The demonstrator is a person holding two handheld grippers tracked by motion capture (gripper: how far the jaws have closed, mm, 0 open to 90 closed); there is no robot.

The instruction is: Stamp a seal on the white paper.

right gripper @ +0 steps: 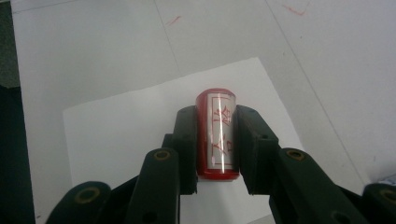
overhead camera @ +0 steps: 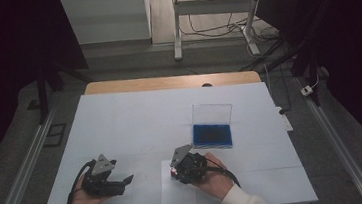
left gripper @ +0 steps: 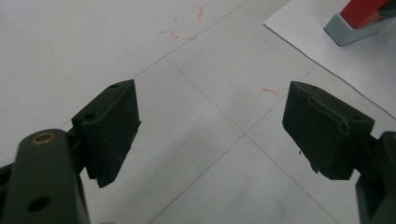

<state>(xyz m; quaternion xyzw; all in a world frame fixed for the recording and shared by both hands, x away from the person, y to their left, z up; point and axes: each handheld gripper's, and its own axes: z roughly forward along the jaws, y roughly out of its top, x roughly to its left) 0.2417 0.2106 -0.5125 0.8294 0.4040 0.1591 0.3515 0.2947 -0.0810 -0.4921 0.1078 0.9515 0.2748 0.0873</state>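
Right gripper [right gripper: 215, 140] clamped on a red stamp [right gripper: 216, 135], held between both jaws over a sheet of paper [right gripper: 121, 126]. Left gripper [left gripper: 210, 126] rests on the table [left gripper: 70, 42], jaws wide open, nothing between them.

Both tongs are matte black. The left tongs [overhead camera: 126, 179], at the lower left of the high view, carry a grey three-cornered plate on top, and a black cable loops from their rear round the left hand [overhead camera: 84, 201]. The right tongs [overhead camera: 175, 173], lower centre, bear the same grey plate and a black cable curving past the right hand [overhead camera: 215, 179]. A white sleeve cuff shows at each wrist along the bottom edge. Seen close in the gripper views, each jaw ends in a blocky black pad with small screw holes, and brass-coloured bushings sit in the link arms behind. One pad of the left tongs has a chipped, cracked upper edge.
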